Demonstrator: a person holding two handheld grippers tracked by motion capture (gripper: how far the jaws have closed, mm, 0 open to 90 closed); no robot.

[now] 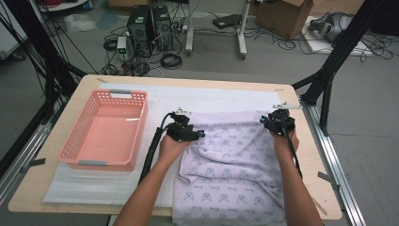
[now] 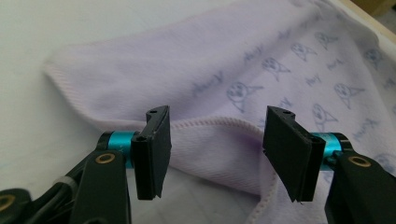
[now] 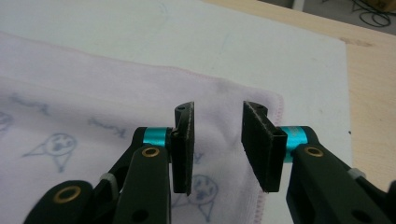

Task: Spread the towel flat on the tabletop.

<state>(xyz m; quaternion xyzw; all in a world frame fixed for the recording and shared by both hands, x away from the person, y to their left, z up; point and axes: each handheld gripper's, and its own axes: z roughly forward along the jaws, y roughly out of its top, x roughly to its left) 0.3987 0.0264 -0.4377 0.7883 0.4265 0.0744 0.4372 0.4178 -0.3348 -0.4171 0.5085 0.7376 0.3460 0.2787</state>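
A pale lilac towel (image 1: 235, 165) printed with small blue faces lies rumpled on the table, its near end hanging over the front edge. My left gripper (image 1: 200, 134) is at the towel's far left part. In the left gripper view it (image 2: 217, 140) stands open, and a folded hem of the towel (image 2: 196, 79) runs behind the gap without touching the pads. My right gripper (image 1: 263, 121) is at the far right corner. In the right gripper view it (image 3: 217, 135) is open just above the towel (image 3: 93, 93), near its corner (image 3: 275, 100), with nothing pinched.
A pink plastic basket (image 1: 77, 136) with nothing in it sits at the left on a white mat (image 1: 94, 183) that covers much of the wooden table (image 1: 324, 188). Black frame legs, cables and computer cases stand on the floor beyond the table.
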